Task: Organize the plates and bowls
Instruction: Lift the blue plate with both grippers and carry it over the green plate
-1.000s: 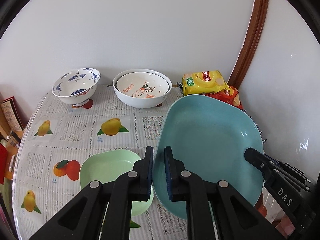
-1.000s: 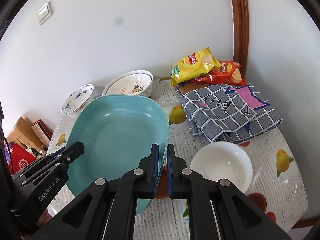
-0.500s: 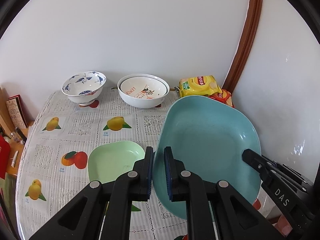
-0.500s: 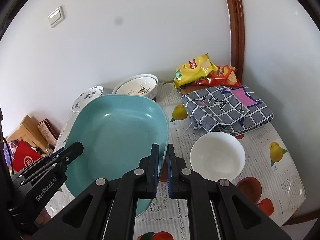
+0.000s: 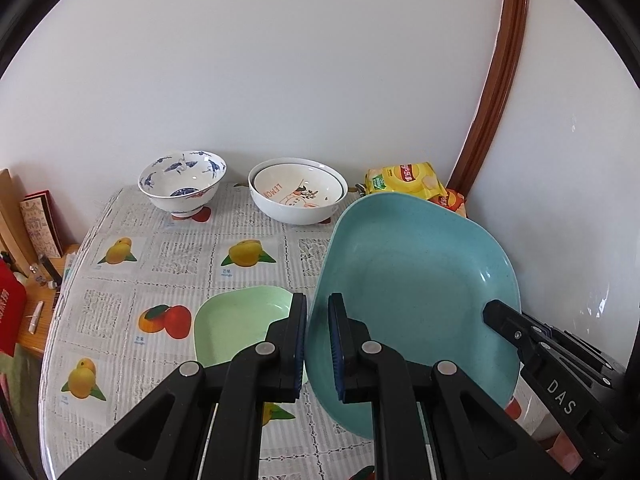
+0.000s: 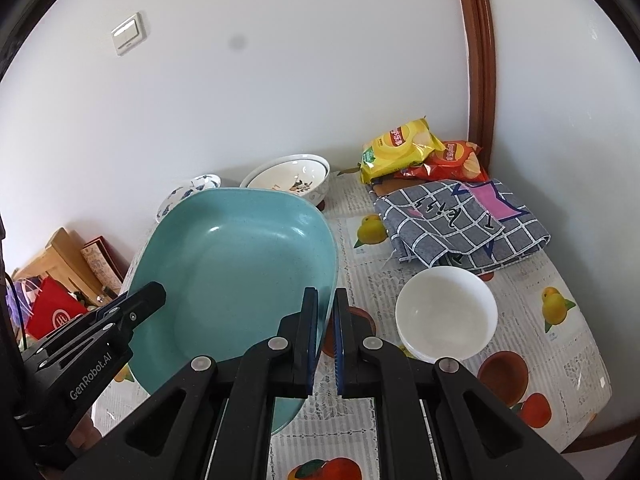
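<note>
Two grippers, left gripper (image 5: 318,344) and right gripper (image 6: 325,340), fingers clamped on opposite rims of the teal plate (image 5: 416,288), have lifted it higher off the bench (image 5: 192,256), ready for stacking.

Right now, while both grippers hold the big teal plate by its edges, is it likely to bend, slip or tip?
The teal plate looks rigid, so it probably will not bend. Its smooth rim may slip. Gripped only at opposite edges, it could tilt.
</note>
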{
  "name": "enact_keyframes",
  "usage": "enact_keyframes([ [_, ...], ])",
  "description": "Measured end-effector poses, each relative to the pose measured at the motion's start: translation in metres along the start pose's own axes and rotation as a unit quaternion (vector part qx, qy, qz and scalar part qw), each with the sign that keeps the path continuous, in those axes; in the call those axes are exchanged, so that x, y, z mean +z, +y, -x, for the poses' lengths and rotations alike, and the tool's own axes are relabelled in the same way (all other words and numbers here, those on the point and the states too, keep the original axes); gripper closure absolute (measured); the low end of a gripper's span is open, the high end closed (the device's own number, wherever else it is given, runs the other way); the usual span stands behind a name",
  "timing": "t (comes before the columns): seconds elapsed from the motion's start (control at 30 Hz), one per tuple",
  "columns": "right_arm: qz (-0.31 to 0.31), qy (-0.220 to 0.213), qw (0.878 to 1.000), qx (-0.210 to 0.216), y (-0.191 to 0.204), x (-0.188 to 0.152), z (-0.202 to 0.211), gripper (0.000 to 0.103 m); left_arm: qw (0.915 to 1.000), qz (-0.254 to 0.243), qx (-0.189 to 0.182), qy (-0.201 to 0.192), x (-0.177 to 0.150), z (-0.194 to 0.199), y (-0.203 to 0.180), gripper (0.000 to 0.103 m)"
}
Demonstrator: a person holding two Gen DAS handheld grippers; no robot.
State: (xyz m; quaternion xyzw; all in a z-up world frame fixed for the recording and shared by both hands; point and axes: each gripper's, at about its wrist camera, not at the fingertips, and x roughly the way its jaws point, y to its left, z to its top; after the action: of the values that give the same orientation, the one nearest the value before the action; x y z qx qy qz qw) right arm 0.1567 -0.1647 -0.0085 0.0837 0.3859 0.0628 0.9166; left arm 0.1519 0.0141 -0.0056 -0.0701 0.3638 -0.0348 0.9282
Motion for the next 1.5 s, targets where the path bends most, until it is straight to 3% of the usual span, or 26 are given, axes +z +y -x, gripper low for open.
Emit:
enact_keyframes([
  [0.93,0.029,0.002,0.999,0.015,0.045,0.007,-0.017,0.096,0.9994,0.031,0.018,-0.004,0.005,0.002,0.044,0.092],
  [1.5,0.059,0.059,0.996,0.019,0.075,-0.01,-0.072,0.096,0.9957,0.07,0.044,0.042,-0.017,-0.035,0.092,0.092],
])
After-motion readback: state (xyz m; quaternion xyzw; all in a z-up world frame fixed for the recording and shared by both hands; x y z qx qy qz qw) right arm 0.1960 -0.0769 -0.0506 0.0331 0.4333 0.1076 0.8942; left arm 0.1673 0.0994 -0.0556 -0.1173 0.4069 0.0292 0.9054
